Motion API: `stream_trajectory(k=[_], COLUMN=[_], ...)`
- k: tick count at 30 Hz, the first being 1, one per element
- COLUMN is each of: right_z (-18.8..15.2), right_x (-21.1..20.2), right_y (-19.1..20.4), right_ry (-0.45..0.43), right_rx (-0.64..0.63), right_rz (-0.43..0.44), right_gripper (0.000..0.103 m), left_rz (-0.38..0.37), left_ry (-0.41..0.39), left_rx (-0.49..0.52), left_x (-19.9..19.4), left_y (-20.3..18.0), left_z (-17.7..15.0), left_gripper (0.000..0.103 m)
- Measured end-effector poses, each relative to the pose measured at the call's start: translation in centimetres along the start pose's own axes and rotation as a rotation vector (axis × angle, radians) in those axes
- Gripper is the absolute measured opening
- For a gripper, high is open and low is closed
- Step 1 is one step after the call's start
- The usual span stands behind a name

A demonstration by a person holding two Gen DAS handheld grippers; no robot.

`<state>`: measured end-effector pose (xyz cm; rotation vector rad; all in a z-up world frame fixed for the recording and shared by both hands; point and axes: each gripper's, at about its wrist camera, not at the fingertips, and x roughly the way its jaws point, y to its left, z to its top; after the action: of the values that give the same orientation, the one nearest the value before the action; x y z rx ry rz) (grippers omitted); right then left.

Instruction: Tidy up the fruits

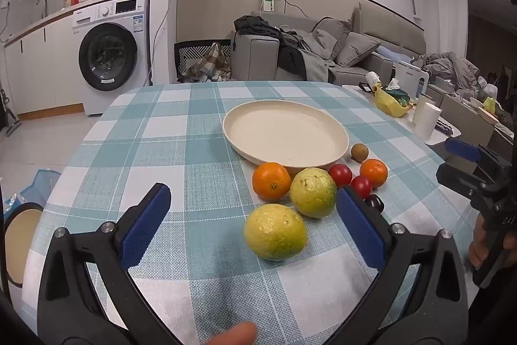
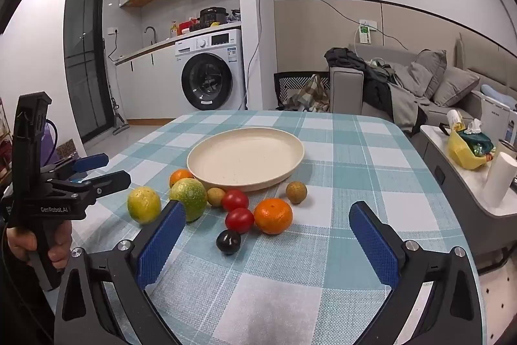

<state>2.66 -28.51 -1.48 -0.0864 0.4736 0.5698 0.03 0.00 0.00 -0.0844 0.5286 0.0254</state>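
Observation:
A cream plate point(image 1: 285, 131) point(image 2: 245, 156) sits empty on the checked tablecloth. In front of it lie several fruits: two yellow-green ones point(image 1: 274, 231) point(image 1: 312, 192), two oranges point(image 1: 271, 180) point(image 1: 373, 172), two red tomatoes point(image 1: 340, 175) point(image 1: 361, 186), a brown fruit point(image 1: 359, 152) and a dark plum point(image 2: 228, 242). My left gripper point(image 1: 253, 223) is open, its fingers either side of the near yellow-green fruit, not touching it. My right gripper point(image 2: 266, 240) is open and empty, just before the plum and the near orange point(image 2: 273, 215).
The checked table point(image 2: 339, 151) drops off at its left and right edges. A side table point(image 2: 468, 183) at the right holds a yellow bag and white cups. A washing machine point(image 2: 210, 70) and sofa point(image 2: 420, 80) stand behind.

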Motion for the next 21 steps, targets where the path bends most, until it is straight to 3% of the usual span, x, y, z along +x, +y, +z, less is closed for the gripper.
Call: stream_trajectory(k=[21], right_z=[0.06], right_x=[-0.36], right_y=[0.01], right_ry=[-0.014], right_rx=[-0.007], right_rz=[0.012], right_gripper=[0.103], left_rz=[-0.014], left_ry=[-0.007], left_rx=[0.024], left_x=[0.07], left_y=[-0.65], left_z=[0.05], left_gripper=[0.102])
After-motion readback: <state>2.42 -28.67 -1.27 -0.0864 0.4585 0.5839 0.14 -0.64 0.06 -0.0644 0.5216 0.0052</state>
